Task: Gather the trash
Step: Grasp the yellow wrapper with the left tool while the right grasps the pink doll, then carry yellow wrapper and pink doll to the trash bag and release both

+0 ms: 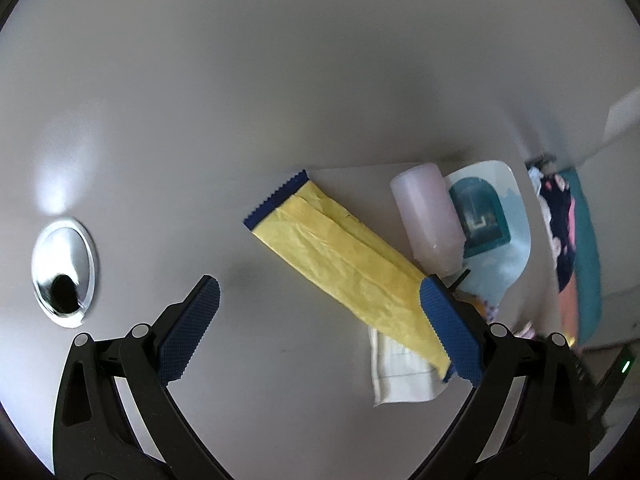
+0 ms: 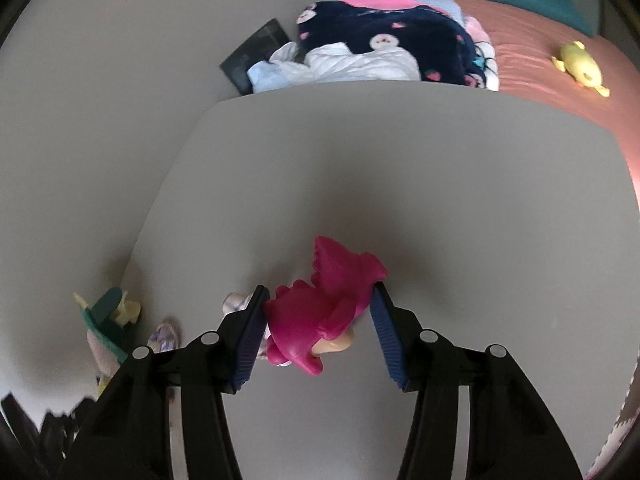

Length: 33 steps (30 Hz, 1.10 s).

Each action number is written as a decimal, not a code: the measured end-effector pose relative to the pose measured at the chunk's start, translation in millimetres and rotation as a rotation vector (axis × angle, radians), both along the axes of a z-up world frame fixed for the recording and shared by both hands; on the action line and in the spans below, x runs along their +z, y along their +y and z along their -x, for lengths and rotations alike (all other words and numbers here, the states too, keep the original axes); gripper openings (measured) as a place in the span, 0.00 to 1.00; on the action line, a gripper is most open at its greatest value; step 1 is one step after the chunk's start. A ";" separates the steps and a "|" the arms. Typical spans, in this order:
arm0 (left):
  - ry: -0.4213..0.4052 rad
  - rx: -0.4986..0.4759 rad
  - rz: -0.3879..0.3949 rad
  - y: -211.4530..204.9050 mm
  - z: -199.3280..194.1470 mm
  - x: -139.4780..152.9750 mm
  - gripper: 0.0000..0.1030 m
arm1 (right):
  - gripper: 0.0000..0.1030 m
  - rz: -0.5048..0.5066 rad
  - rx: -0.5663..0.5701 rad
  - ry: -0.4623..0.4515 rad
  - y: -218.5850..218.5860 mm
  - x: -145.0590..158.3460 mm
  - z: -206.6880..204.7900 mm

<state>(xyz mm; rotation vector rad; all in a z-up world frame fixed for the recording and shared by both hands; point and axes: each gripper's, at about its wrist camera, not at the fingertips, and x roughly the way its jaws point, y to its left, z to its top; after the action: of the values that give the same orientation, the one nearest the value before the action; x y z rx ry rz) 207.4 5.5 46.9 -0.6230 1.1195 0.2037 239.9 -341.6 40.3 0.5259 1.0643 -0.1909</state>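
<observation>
The right gripper (image 2: 318,322), nearest the lens, brackets a magenta toy (image 2: 320,312), left pad touching, right pad apart, while the left gripper (image 1: 320,316) gapes wide, the yellow wrapper (image 1: 352,268) at its two o'clock on the table (image 1: 200,140).

Grey table (image 2: 360,152), pink bed (image 2: 560,64), clothes pile (image 2: 380,40)

Crinkled matt yellow wrapper (image 1: 352,264) lies on the smooth matt table (image 1: 240,120) by a frosted plastic bottle (image 1: 428,216) and a mirror-shiny metal grommet (image 1: 64,272); the pink toy (image 2: 320,308) looks glossy plastic.
</observation>
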 end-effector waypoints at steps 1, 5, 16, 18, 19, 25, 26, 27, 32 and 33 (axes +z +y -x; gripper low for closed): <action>0.003 0.018 0.026 0.5 -0.5 -1.9 0.94 | 0.52 0.003 0.012 -0.002 1.5 0.0 1.8; 0.009 0.044 0.031 -4.0 -4.9 -3.8 0.91 | 0.52 0.033 0.049 -0.015 8.2 2.9 7.6; -0.075 -0.079 0.009 -19.4 -5.3 5.0 0.19 | 0.52 0.094 0.132 -0.069 16.2 25.4 26.3; -0.103 -0.105 -0.019 -22.8 -1.3 12.3 0.15 | 0.52 0.094 0.139 -0.077 16.2 29.6 33.2; -0.128 -0.127 -0.038 -23.5 3.8 19.1 0.15 | 0.52 0.089 0.140 -0.081 15.6 31.7 36.9; -0.221 -0.205 -0.120 -40.5 23.7 53.4 0.15 | 0.52 0.073 0.145 -0.102 12.7 48.3 63.2; -0.230 -0.215 -0.124 -43.5 27.4 57.6 0.15 | 0.52 0.068 0.142 -0.107 11.2 51.7 69.0; -0.238 -0.226 -0.124 -47.4 31.0 61.4 0.15 | 0.52 0.065 0.137 -0.111 10.1 54.0 73.2; -0.271 -0.297 -0.128 -77.2 59.7 78.6 0.15 | 0.52 0.057 0.109 -0.131 -0.5 69.7 107.8; -0.275 -0.307 -0.129 -82.8 64.5 80.0 0.15 | 0.52 0.059 0.104 -0.135 -3.2 73.2 116.4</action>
<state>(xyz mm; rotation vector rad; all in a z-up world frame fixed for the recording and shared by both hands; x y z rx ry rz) 142.9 -77.3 126.9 -0.3454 0.9129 -0.0730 123.5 -344.8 113.5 0.4233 0.9489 -0.0932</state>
